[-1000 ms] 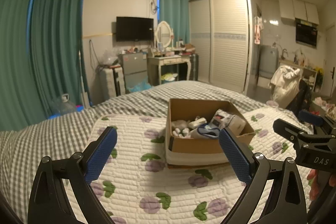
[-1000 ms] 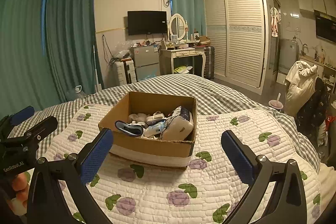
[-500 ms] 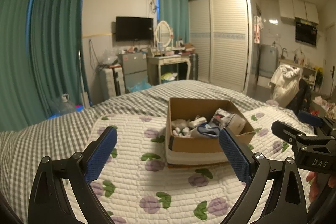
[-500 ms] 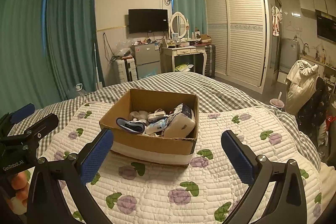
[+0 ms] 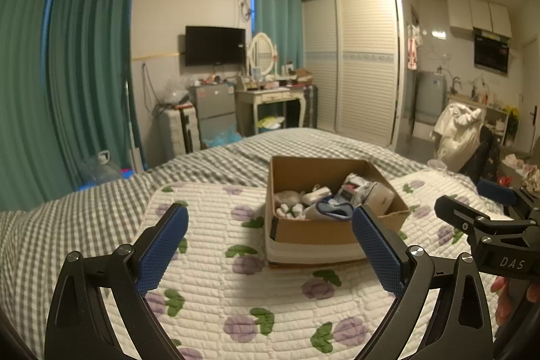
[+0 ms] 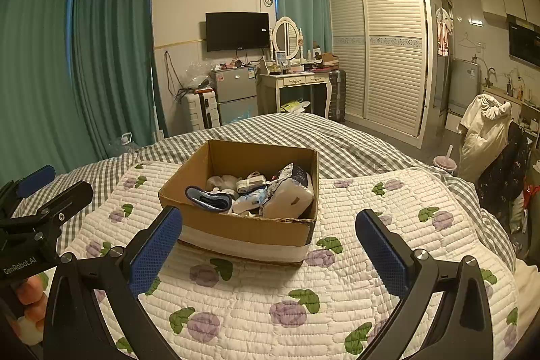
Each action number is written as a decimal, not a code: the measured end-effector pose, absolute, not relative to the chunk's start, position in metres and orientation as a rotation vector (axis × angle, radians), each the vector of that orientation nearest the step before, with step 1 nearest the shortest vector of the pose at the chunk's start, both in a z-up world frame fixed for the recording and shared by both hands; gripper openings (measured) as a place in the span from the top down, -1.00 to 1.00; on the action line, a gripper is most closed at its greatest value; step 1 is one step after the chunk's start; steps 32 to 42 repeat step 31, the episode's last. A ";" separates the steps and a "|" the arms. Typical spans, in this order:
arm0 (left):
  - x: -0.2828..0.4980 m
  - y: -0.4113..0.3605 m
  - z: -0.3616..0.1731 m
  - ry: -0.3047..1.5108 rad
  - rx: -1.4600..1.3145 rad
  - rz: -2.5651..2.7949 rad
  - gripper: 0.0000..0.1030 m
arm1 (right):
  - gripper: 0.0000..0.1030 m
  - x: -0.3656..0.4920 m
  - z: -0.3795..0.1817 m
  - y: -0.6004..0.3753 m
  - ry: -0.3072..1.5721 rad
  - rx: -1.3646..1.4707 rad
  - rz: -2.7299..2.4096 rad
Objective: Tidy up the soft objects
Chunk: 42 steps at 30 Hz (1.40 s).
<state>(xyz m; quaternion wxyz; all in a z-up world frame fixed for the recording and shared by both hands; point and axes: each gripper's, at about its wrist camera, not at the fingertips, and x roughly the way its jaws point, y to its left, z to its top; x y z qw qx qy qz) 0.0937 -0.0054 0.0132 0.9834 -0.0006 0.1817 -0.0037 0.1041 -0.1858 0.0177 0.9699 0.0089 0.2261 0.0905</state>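
Both grippers, left gripper and right gripper, hover spread and empty before the cardboard box on the bed's quilt. Inside, soft items look light and squashy; pinch one by a bunched fold.

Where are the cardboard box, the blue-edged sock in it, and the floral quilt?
cardboard box [image 6: 243, 228]: right wrist view, on its brown front wall.
blue-edged sock [image 6: 209, 198]: right wrist view, on the middle of its dark opening.
floral quilt [image 6: 256, 289]: right wrist view, on a bare patch in front of the box.
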 end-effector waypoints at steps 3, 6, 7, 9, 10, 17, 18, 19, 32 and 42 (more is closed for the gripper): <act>0.093 -0.005 0.013 0.366 -0.002 -0.008 -0.93 | -1.00 0.105 0.017 -0.186 0.461 0.018 0.183; 0.094 -0.004 0.013 0.367 -0.001 -0.007 -0.93 | -1.00 0.105 0.016 -0.186 0.463 0.021 0.184; 0.093 -0.004 0.013 0.367 -0.001 -0.007 -0.93 | -1.00 0.105 0.016 -0.186 0.463 0.020 0.184; 0.093 -0.004 0.013 0.367 -0.001 -0.007 -0.93 | -1.00 0.105 0.016 -0.186 0.461 0.021 0.184; 0.093 -0.003 0.013 0.368 -0.001 -0.008 -0.93 | -1.00 0.105 0.016 -0.186 0.462 0.020 0.184; 0.094 -0.002 0.012 0.369 -0.003 -0.009 -0.93 | -1.00 0.105 0.016 -0.186 0.462 0.020 0.183; 0.094 -0.002 0.012 0.369 -0.003 -0.012 -0.93 | -1.00 0.106 0.016 -0.186 0.463 0.020 0.182; 0.094 -0.002 0.012 0.370 -0.003 -0.014 -0.93 | -1.00 0.106 0.015 -0.186 0.463 0.020 0.183; 0.096 0.001 0.009 0.374 -0.010 -0.021 -0.93 | -1.00 0.106 0.015 -0.187 0.465 0.020 0.179; 0.096 0.001 0.009 0.374 -0.010 -0.021 -0.93 | -1.00 0.106 0.015 -0.187 0.465 0.020 0.179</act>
